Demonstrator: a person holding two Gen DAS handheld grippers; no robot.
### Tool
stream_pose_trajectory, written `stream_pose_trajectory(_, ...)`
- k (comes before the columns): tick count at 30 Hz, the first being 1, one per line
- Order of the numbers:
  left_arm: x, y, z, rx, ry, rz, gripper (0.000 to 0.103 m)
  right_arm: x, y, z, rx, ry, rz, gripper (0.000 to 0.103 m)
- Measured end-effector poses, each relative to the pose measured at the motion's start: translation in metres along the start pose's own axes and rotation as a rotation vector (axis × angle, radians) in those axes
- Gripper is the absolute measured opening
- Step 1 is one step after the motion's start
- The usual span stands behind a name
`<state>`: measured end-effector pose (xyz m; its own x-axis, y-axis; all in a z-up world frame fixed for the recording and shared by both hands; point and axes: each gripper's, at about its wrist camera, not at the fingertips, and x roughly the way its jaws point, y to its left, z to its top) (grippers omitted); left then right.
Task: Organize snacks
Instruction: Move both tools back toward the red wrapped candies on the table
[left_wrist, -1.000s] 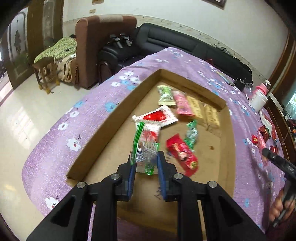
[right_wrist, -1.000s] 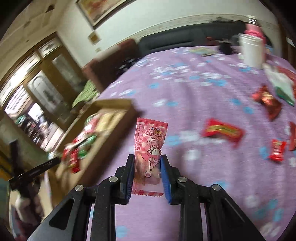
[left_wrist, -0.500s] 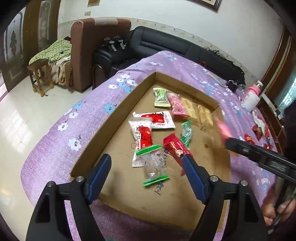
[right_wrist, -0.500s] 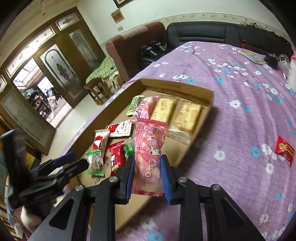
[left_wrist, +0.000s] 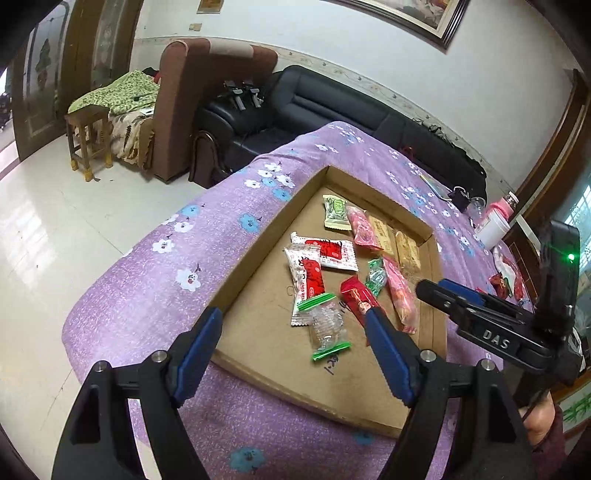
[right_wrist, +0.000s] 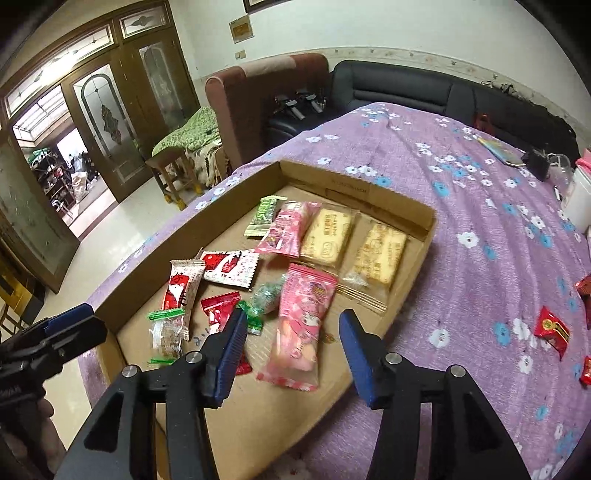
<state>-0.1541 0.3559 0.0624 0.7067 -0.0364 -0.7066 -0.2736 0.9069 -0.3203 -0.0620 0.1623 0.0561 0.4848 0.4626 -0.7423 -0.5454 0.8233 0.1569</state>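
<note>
A shallow cardboard tray (left_wrist: 266, 240) (right_wrist: 369, 188) lies on the purple flowered cloth and holds several wrapped snacks. My left gripper (left_wrist: 291, 314) stands open above the tray's near end, nothing between its pads; a clear candy bag with green ends (left_wrist: 328, 326) (right_wrist: 166, 332) lies just below it. My right gripper (right_wrist: 293, 315) is opening, and the pink cartoon packet (right_wrist: 301, 325) (left_wrist: 400, 295) lies flat on the tray floor between the jaws, free of both pads. Each gripper shows in the other's view: the right gripper (left_wrist: 436, 288) and the left gripper (right_wrist: 70, 325).
Loose red packets (right_wrist: 552, 328) (left_wrist: 506, 277) lie on the cloth to the right of the tray. A white cup (left_wrist: 493, 230) stands at the far right. The table edge drops to tiled floor on the left; a black sofa (right_wrist: 399, 88) and a brown armchair (left_wrist: 177, 103) stand behind.
My left gripper opened and let the clear green-ended bag drop into the tray, then drew back. My right gripper carried the pink packet over the tray and let go of it.
</note>
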Motion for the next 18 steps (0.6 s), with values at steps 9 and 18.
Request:
stream_pose_trajectory(9,-0.008,-0.044,-0.009,0.118,-0.025,0.086,0.079,-0.035,-0.037,-0.022,0.06,-0.053,-0.034,0.065)
stream_pose_trajectory(18,-0.013,-0.119,-0.032,0.362,-0.087,0.212,0.082,-0.067,-0.068,-0.053,0.062,-0.083,-0.102,0.065)
